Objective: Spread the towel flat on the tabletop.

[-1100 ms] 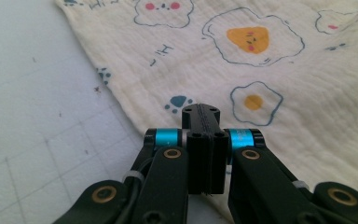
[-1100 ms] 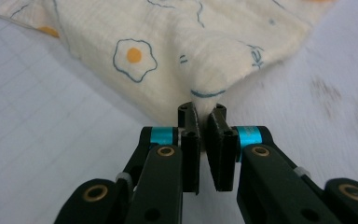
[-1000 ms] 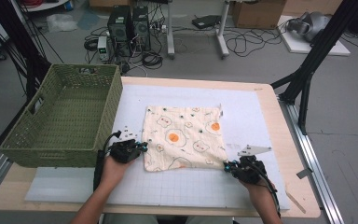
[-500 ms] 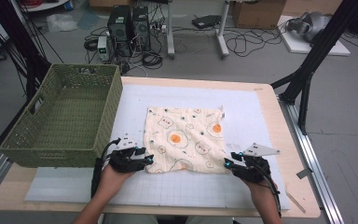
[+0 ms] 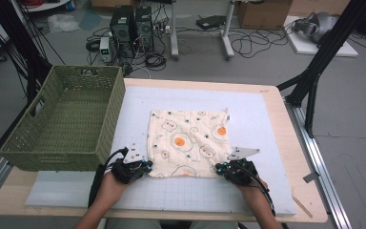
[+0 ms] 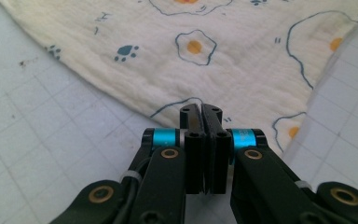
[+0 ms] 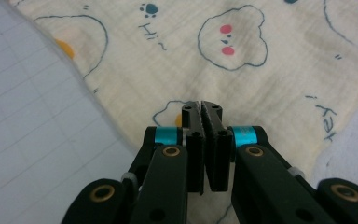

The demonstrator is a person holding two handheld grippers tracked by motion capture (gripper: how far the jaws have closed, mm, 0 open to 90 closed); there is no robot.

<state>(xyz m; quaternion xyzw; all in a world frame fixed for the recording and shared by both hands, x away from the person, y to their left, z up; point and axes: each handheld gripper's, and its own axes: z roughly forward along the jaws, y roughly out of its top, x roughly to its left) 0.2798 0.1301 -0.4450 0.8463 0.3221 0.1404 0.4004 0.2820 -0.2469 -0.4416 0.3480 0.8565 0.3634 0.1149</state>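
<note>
Currently, entries run left to right.
Basket: green woven basket (image 5: 64, 121), far-left on the table (image 5: 276, 143), apart from the cloth.
Left gripper: left gripper (image 5: 145, 166) at the cloth's near-left corner; its jaws have just been closing and now stand pressed together, seemingly with the cloth's edge pinched between them.
Cloth: cream cloth (image 5: 188, 140) with fried-egg print, flat on the white grid mat (image 5: 257, 119), mid-table, lying just far of both sets of jaws.
Right gripper: right gripper (image 5: 218, 168) at the near-right corner; jaws likewise just closed, apparently on the hem.
Key relation: near edge runs left-right between the two grippers, each hand equally near its own corner.
View difference: left gripper view shows the cloth (image 6: 223, 56) meeting the jaws' tips; the high view adds the basket's place.
</note>
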